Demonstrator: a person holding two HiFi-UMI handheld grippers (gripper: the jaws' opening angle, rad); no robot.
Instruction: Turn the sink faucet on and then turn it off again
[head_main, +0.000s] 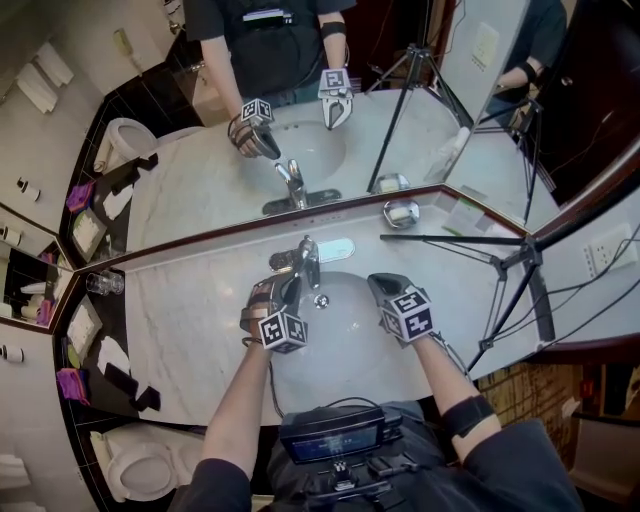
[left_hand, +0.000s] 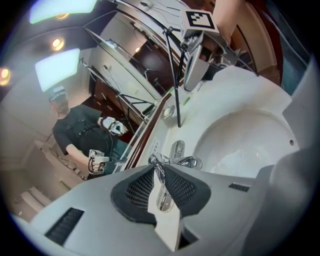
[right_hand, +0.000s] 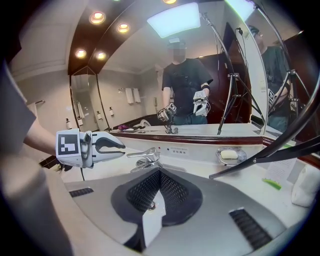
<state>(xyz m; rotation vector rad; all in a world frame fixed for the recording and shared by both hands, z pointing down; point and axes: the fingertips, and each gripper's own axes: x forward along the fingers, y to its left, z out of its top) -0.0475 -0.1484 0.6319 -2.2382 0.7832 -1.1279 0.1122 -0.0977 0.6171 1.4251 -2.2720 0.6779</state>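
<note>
While a person leans over a white marble counter (head_main: 190, 330), seen from a head camera looking steeply down, an oval sink basin (head_main: 345, 340) fills the middle of the picture. The chrome faucet (head_main: 306, 262) stands at the basin's twelve o'clock edge, its spout pointing toward the person.

The left gripper (head_main: 289, 291) reaches in from seven o'clock, over the basin's left side. In its own view, the two dark pads are clamped on the faucet's lever (left_hand: 164, 197), which runs straight down the narrow gap between them.

The right gripper (head_main: 379, 289) hangs over the basin's rim at about three o'clock, clear of the faucet. Its jaws are pressed together with nothing between them, and the drain (head_main: 321, 300) sits in the basin between the two grippers.

A soap dish (head_main: 401, 213) holding a white bar rests on the counter at one o'clock from the faucet. A black tripod (head_main: 515, 262) stands at three o'clock. A wide mirror (head_main: 200, 180) along the twelve o'clock side reflects the person, the grippers and the faucet.
</note>
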